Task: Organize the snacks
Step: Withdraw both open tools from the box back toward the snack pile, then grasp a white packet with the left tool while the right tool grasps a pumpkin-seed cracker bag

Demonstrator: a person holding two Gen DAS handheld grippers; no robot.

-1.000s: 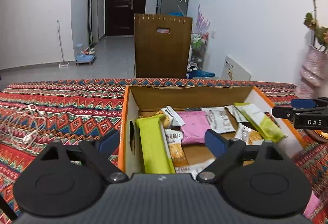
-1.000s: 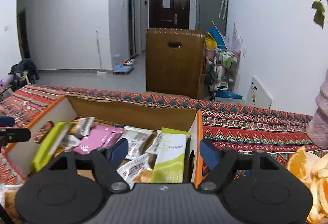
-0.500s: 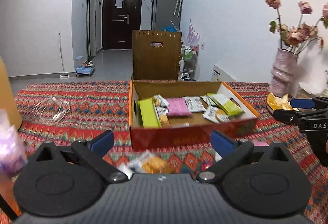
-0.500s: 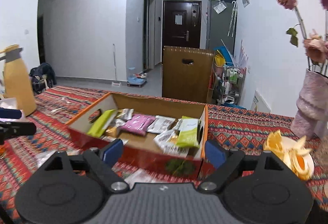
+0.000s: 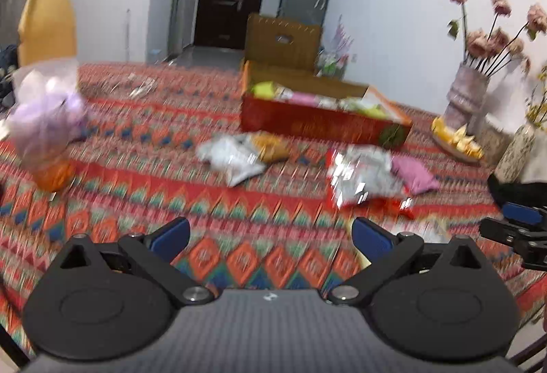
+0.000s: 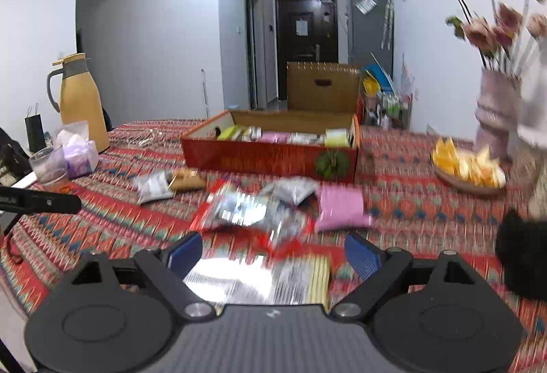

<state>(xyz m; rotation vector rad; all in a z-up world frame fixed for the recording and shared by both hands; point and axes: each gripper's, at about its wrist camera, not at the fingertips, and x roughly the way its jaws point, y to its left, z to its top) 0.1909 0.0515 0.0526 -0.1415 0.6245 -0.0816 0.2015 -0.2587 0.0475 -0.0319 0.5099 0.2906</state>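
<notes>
The tabletop [image 6: 410, 202] is covered with a red patterned cloth and carries everything here. The largest thing on it is the red cardboard box [image 6: 270, 157], which stands toward the far side and is open at the top; several snack packets lie inside it, among them a pink one and some green ones. To its right stands a pink vase [image 6: 494, 113] with dried flowers, and near the vase is a plate of orange pieces [image 6: 468, 168]. On the left side a yellow thermos jug [image 6: 80, 99] stands upright, with a tissue pack [image 6: 80, 151] and a glass [image 6: 48, 166] just beside it.

In front of the box, loose snacks lie on the cloth. A red and silver packet [image 6: 249, 212] is in the middle, a pink packet [image 6: 340, 207] lies just to its right, and a small silver packet [image 6: 152, 187] with a brown one [image 6: 188, 181] touching it lies to the left. A flat silver and yellow packet [image 6: 259, 280] lies nearest, between the fingers of the right gripper [image 6: 273, 253], but they are spread wide and do not press it.

The left gripper [image 5: 270, 234] hovers over bare cloth, its fingers also spread wide and holding nothing. The left view is blurred.
</notes>
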